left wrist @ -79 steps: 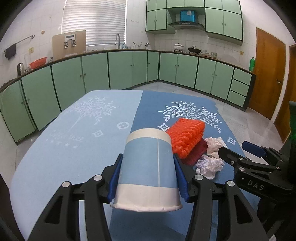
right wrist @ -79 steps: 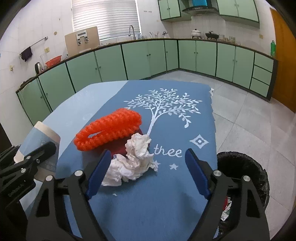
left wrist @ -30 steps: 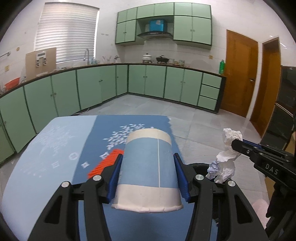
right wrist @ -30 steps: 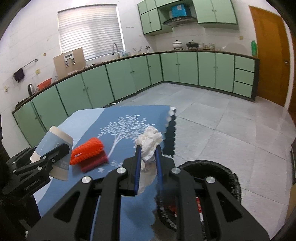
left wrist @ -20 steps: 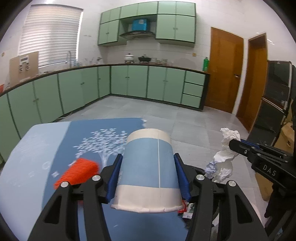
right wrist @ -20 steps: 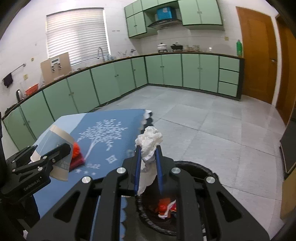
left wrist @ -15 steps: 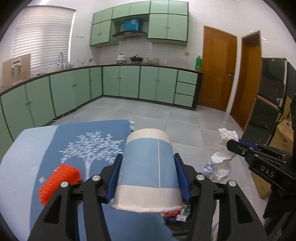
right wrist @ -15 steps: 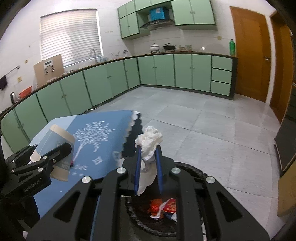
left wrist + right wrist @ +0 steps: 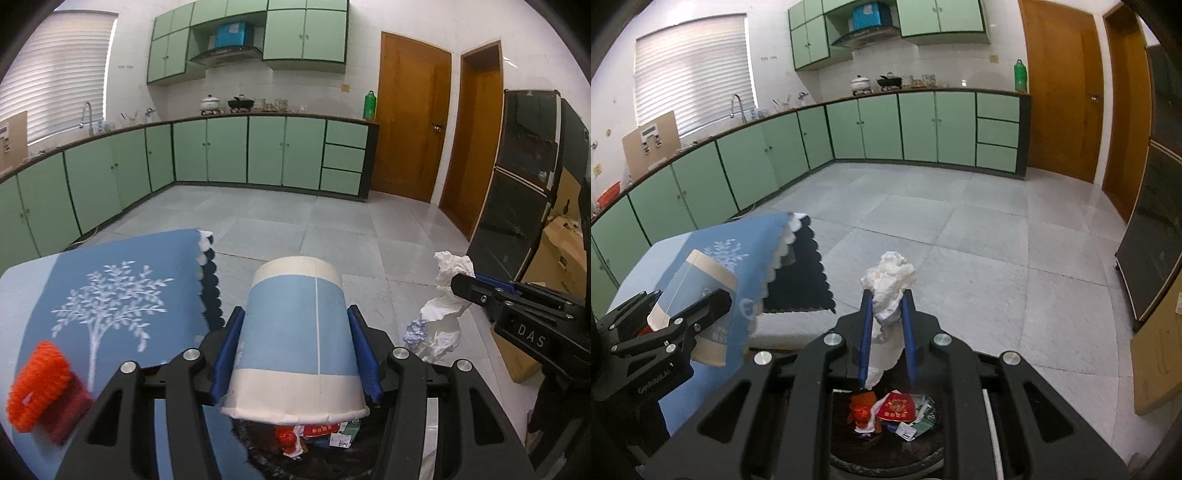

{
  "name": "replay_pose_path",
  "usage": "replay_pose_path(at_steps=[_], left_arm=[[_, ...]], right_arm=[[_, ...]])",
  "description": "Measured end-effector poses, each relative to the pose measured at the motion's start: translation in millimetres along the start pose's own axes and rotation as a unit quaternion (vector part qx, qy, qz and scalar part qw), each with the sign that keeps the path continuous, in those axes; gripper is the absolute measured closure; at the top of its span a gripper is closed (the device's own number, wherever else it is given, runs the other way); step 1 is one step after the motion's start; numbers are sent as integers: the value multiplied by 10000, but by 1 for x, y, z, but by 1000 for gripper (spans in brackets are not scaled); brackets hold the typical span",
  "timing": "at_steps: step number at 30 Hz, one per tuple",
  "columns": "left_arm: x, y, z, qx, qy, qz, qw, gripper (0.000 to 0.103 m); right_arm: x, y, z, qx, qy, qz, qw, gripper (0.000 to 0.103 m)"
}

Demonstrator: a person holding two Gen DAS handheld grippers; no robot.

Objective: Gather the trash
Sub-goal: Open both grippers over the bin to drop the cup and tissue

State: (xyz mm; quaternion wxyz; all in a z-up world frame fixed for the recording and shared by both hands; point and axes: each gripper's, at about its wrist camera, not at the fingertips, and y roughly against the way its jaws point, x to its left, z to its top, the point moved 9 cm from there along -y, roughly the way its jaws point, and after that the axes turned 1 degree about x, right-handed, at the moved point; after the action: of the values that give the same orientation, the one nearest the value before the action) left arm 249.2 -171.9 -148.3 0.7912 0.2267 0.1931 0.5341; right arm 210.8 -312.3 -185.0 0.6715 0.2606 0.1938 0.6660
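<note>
Paper trash fills both of your tools: your left gripper (image 9: 295, 354) clamps a blue-and-white paper cup (image 9: 295, 343), your right gripper (image 9: 886, 332) pinches a crumpled tissue (image 9: 888, 291), both poised above the black bin (image 9: 886, 454) beside the tabletop's scalloped edge, seemingly ready for release.

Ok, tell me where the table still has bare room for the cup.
Bare cloth lies around the tree print, between the scalloped edge and the orange netting. The near left corner is crowded by that netting.
</note>
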Motion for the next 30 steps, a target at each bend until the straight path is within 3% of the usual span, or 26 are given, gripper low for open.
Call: replay_pose_path(at_steps=[11, 16, 24, 27, 30], left_arm=[[-19, -55, -13, 381, -16, -54, 9993, 45], [-21, -70, -16, 541, 73, -117, 9984, 37], [-18, -68, -13, 563, 175, -161, 9981, 32], [-11, -61, -10, 503, 202, -107, 9985, 30], [-1, -50, -5, 429, 267, -52, 9987, 28]], right_arm=[[-20, -42, -8, 249, -155, -69, 9995, 85], [-32, -51, -7, 289, -267, -111, 9992, 76], [-44, -50, -9, 252, -485, -261, 9982, 41], [-47, -41, -8, 129, -604, -409, 9973, 16], [-45, -32, -7, 68, -703, -380, 9968, 13]])
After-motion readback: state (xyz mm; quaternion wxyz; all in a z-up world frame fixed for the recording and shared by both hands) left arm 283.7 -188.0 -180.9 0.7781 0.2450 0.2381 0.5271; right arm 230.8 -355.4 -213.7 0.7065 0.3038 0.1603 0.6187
